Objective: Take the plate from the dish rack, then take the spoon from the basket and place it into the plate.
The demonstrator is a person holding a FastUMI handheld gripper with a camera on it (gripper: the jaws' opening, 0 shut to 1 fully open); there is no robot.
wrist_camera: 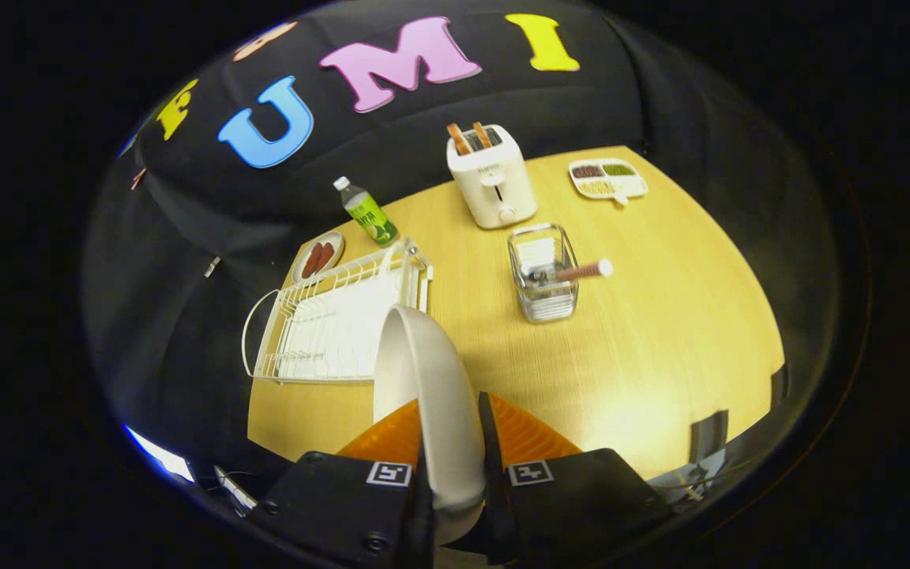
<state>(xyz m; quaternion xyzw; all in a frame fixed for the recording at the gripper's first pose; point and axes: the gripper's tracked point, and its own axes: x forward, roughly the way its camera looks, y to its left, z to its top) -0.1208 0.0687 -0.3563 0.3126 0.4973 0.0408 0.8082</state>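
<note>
My gripper (453, 427) is shut on a white plate (423, 379), held on edge between both fingers and lifted above the wooden table (660, 332). The white wire dish rack (336, 324) lies beyond the fingers to the left, with no plate standing in it. Farther ahead and slightly right stands a clear wire basket (543, 273). A spoon with a reddish handle and white tip (585, 271) leans out of the basket toward the right.
A white toaster (492, 178) with two slices stands behind the basket. A green-labelled bottle (368, 212) and a small dish of sausages (318, 257) sit behind the rack. A divided snack tray (607, 179) rests at the far right.
</note>
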